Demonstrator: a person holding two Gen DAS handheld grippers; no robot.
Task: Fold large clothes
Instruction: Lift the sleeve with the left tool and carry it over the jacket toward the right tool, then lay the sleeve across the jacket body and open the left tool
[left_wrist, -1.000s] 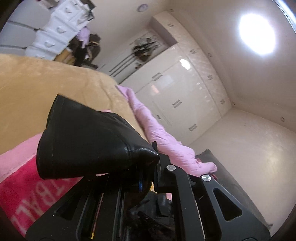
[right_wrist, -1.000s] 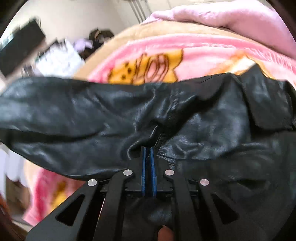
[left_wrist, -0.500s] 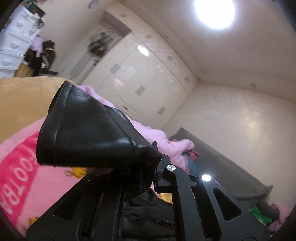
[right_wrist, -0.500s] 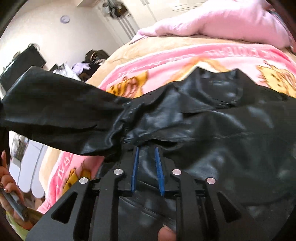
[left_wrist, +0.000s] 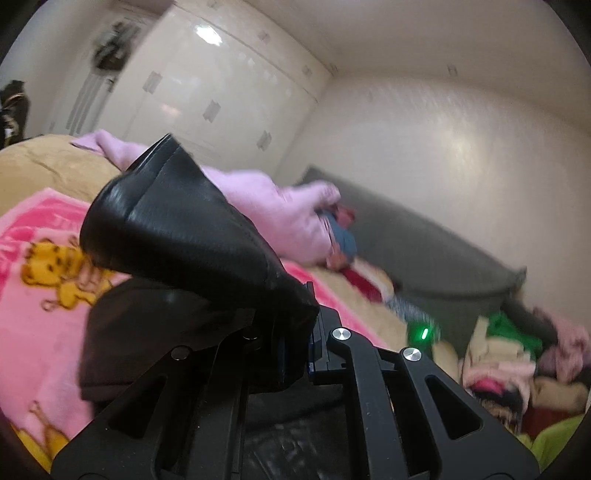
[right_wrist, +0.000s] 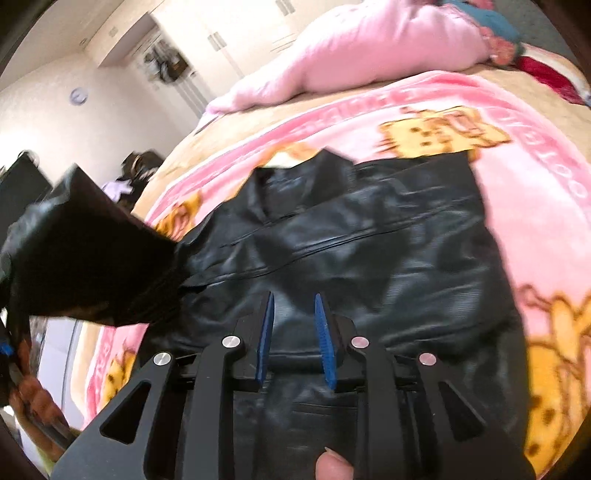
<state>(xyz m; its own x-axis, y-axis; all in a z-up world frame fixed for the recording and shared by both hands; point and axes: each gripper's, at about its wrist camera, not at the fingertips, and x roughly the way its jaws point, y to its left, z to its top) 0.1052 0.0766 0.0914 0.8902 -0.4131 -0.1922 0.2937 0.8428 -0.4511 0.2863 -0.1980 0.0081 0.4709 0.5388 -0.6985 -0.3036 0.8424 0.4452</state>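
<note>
The left gripper (left_wrist: 310, 350) has its fingertips buried under the black jacket sleeve (left_wrist: 184, 229) it clamps, so the pads cannot be seen; the pile of clothes (left_wrist: 509, 362) at the right of the left wrist view is smeared and cut by the lens rim, its pieces not separable; in the right wrist view the jacket's (right_wrist: 369, 251) lower hem runs behind the right gripper (right_wrist: 293, 310) frame; a hand (right_wrist: 26, 387) at the left edge is blurred and cropped.
</note>
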